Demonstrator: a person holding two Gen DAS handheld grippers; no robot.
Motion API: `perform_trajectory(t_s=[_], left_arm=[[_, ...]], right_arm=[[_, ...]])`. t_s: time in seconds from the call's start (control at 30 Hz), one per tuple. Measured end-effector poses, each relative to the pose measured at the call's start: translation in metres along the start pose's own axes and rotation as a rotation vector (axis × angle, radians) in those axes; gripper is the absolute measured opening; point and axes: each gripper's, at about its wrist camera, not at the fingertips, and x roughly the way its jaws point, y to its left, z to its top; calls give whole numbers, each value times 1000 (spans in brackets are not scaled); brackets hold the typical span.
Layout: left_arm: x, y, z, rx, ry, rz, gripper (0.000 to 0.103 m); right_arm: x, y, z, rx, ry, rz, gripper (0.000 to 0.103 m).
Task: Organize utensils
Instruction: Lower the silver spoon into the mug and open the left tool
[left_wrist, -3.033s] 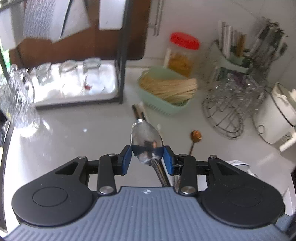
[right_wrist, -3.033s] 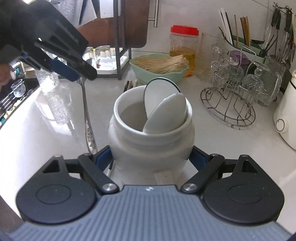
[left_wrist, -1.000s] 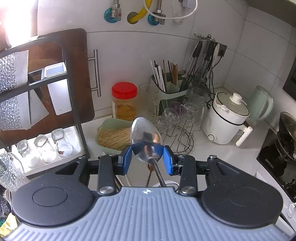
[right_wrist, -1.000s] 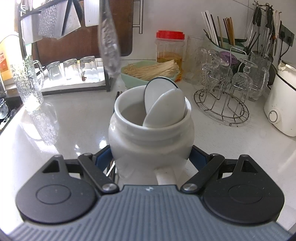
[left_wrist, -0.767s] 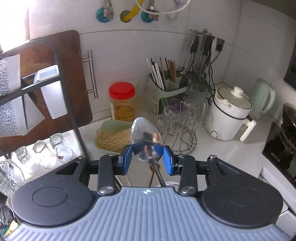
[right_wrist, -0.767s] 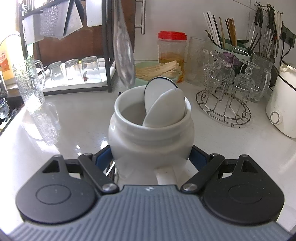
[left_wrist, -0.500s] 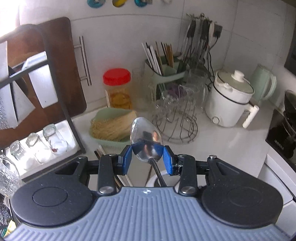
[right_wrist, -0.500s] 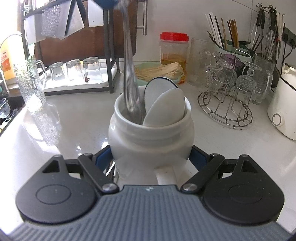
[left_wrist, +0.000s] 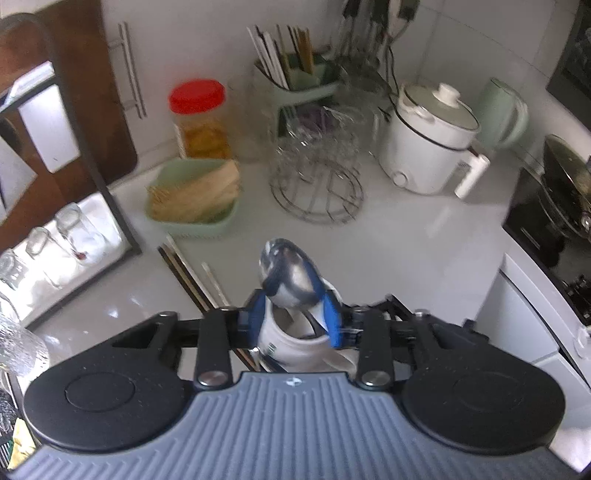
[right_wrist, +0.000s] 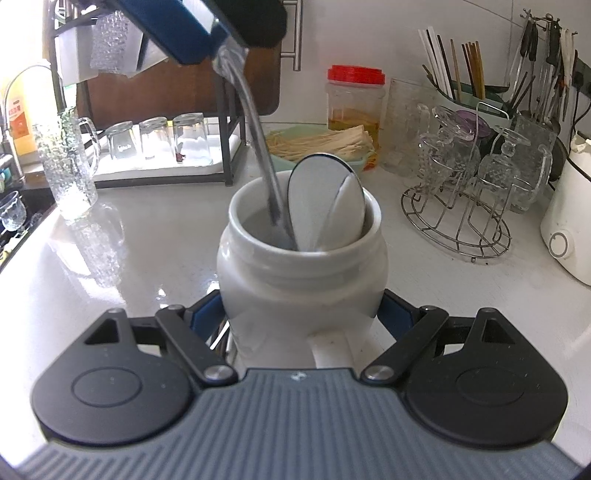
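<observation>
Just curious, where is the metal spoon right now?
Its handle stands in the white jar, left of two white spoons; its bowl sits in the left tool.

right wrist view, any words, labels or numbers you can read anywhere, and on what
No text can be read with certainty.
Orange bottle at the far left: a label with dark characters, too small and blurred to read.
White jar, left wrist view: a small barcode-like sticker, digits illegible.
Red-lidded jar: no label visible.
Upturned glass on the tray: a faint mark, unreadable.
</observation>
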Motion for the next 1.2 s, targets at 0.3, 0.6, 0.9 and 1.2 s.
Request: perform_trajectory(t_s=[0.3,0.6,0.9,1.2], left_arm=[[18,2,-2,-42,87,-36,28],[18,-1,-2,-55,71,-18,28],[12,4,-1,-85,32,9,30],[7,12,-9,-134,5,43,40]], right_arm=[[2,-2,2,-22,3,19,91],[2,-4,3,-28,4,33,91],[3,-5,3,-29,2,42,90],[5,-7,4,-34,-2,52,90]])
